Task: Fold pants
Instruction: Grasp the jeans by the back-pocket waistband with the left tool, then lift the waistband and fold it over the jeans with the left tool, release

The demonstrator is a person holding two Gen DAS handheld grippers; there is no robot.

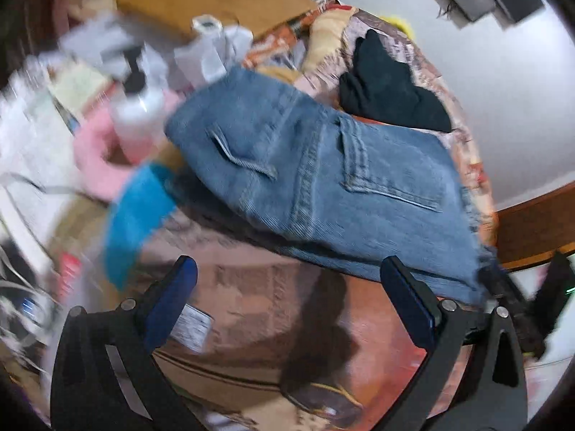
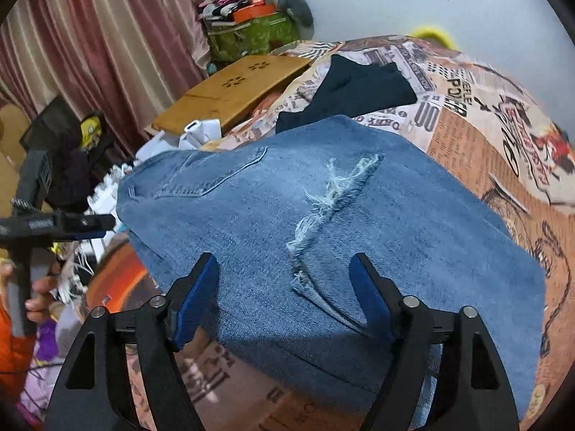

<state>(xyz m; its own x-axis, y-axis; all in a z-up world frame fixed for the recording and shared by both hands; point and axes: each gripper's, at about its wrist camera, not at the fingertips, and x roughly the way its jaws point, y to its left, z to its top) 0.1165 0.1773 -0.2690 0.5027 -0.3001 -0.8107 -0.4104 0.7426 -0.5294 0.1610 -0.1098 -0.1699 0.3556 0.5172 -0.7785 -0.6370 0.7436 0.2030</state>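
Note:
Folded blue jeans (image 1: 323, 179) lie on a bed with a newspaper-print cover (image 2: 485, 125). The left wrist view shows their back pocket and a belt loop. In the right wrist view the jeans (image 2: 413, 215) show a frayed rip across the top layer. My left gripper (image 1: 289, 269) stands open over the bare cover just in front of the jeans, its right fingertip at the denim's near edge. My right gripper (image 2: 284, 265) is open above the jeans' near edge, denim showing between its blue pads without being pinched. The left gripper (image 2: 72, 222) also appears at the far left, held by a hand (image 2: 39, 294).
A black garment (image 2: 345, 93) lies on the bed behind the jeans. A wooden board (image 2: 230, 89) and a clutter pile (image 2: 251, 36) sit at the back by the curtain (image 2: 90, 54). A white pump bottle (image 1: 138, 115), pink fabric and a blue cloth (image 1: 140, 215) crowd the left side.

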